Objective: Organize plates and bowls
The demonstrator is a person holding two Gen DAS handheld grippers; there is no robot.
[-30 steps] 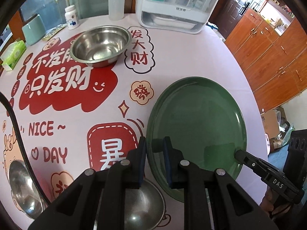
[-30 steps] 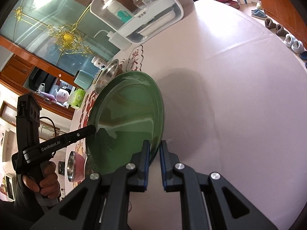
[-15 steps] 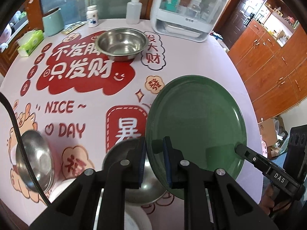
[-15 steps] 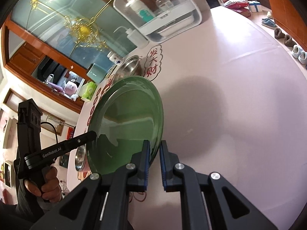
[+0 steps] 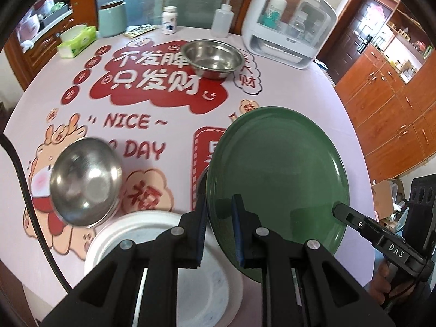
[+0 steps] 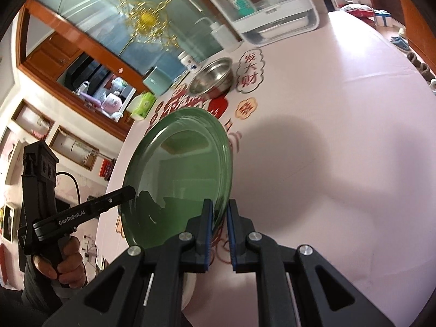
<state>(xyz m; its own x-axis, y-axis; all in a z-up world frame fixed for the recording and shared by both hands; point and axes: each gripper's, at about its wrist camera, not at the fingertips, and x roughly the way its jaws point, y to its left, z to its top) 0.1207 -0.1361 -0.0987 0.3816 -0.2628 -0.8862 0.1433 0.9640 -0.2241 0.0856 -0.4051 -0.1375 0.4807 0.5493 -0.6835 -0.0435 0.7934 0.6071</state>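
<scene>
Both claws point steeply down over the round bench (image 5: 313, 87) and share one load: the left claw (image 5: 219, 234) is clamped narrow on the near-left rim of a dark green plate (image 5: 278, 171), and the right claw (image 6: 218, 234) is pinched narrow on the opposite rim, so the plate hangs tilted in the air between them, clear of the cloth. In the right wrist view a person's hand (image 6: 62, 261) grips the left tool's handle at the lower left; in the left wrist view the right tool reaches in from the lower right with its tip on the plate's edge. Below the left claw lies a white plate (image 5: 141, 234) at the near edge of the bench. Just left of it and beyond sits a small steel bowl (image 5: 85, 182), tipped toward the camera and slightly blurred. A larger steel bowl (image 5: 212, 58) stands upright well apart at the far side. The bench wears a pink tablecloth (image 5: 169, 141) printed with red Chinese characters and "NICE DAY". Along its far rim stand a white lidded storage box (image 5: 291, 24), a squeeze bottle (image 5: 222, 20), a pill bottle (image 5: 169, 20), a pale green canister (image 5: 111, 17) and a tissue pack (image 5: 77, 41). Wooden cabinets (image 5: 389, 103) line the room at the right.
</scene>
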